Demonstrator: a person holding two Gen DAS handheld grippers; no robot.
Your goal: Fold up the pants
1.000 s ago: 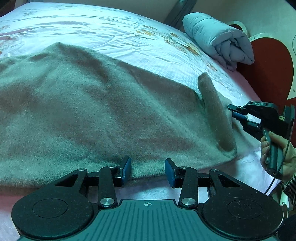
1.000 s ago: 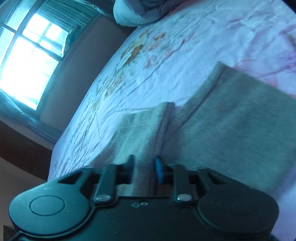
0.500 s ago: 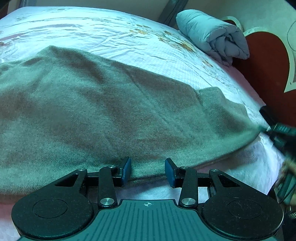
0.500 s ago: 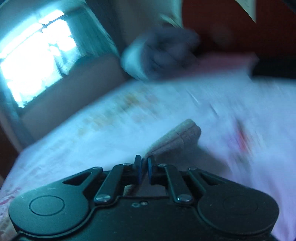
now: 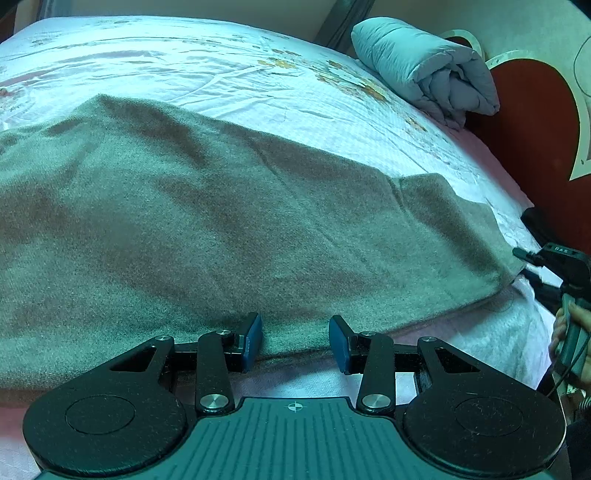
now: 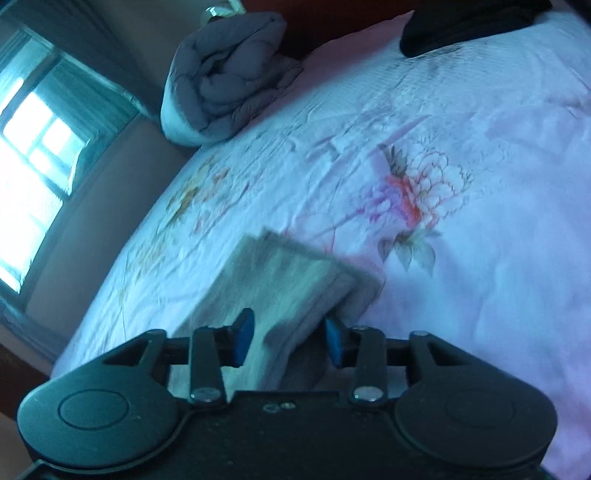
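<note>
Grey fleece pants lie spread flat across the bed. My left gripper is open, its blue pads either side of the pants' near edge, touching nothing. My right gripper is open, with the pants' end lying between its jaws, not clamped. In the left wrist view the right gripper sits at the pants' far right corner, held by a hand.
The bed sheet is pale pink with a flower print. A rolled grey duvet lies at the head of the bed by a red headboard. A dark cloth lies at the far corner. A window is left.
The right gripper pulled the raised pant end out to the right and down flat, then opened and let it go. The left gripper stayed open at the near edge.
</note>
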